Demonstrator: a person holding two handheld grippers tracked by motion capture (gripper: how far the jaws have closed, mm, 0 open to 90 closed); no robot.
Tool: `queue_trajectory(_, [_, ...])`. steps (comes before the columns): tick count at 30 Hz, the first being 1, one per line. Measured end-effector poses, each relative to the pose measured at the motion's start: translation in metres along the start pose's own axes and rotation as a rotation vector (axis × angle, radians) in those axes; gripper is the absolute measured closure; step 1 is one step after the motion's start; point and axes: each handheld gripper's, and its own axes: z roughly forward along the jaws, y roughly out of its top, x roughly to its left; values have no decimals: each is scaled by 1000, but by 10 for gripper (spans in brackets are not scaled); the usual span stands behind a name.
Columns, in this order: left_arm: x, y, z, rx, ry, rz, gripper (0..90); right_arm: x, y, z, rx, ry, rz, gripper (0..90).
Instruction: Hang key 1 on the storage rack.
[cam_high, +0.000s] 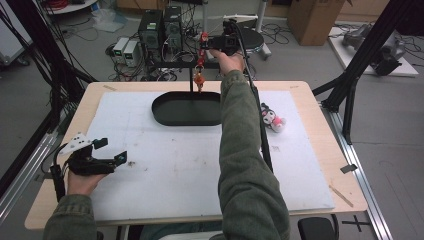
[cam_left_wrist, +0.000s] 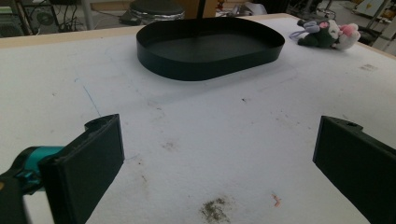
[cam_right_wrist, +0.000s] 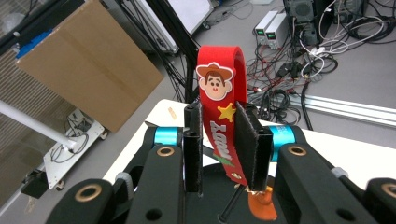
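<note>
Red strap (cam_right_wrist: 219, 93) with a cowboy's face, a yellow star and white lettering on it; an orange tag (cam_right_wrist: 262, 205) below. Black oval tray (cam_left_wrist: 210, 60) at the far middle, with a thin black post (cam_high: 192, 80) rising from it. White mat (cam_high: 175, 170), speckled with brown and grey stains, over a pale wood table (cam_high: 320, 100). Plush toy (cam_high: 271, 118) at the far right in black, white and pink. Right gripper (cam_right_wrist: 219, 149) black, with teal sleeves behind the pads. Left gripper (cam_high: 110, 152) black too, teal-tipped, topped by a pale grey plate. Olive-green sleeve (cam_high: 245, 165) on the right arm.
</note>
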Motion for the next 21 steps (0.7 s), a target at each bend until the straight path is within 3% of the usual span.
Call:
queue_trajectory(2, [0, 0, 0, -2, 2, 1, 24, -2, -1, 0, -1, 16, -8, 691])
queue_trajectory(4, [0, 0, 0, 0, 2, 1, 24, -4, -1, 1, 30, 27, -23, 377])
queue_trajectory(5, [0, 0, 0, -1, 1, 1, 24, -4, -1, 0, 49, 14, -49, 297])
queue_trajectory(7, [-1, 1, 0, -11, -2, -7, 24, -2, -4, -3, 79, -9, -117, 220])
queue_trajectory(10, [0, 1, -1, -15, 0, -6, 24, 2, -11, -8, 72, -17, -184, 193])
queue_trajectory(14, [-1, 1, -2, -15, 5, -9, 24, 6, -23, -8, 67, 59, -194, 101])
queue_trajectory(16, [-1, 1, -2, -12, 5, -8, 24, 12, -29, -6, 92, 23, -238, 6])
queue_trajectory(19, [0, 1, -2, -8, 5, -4, 24, 19, -40, -4, 135, -20, -293, 5])
queue_trajectory(21, [0, 1, -2, -14, 4, -7, 24, 22, -45, -4, 147, -9, -296, 5])
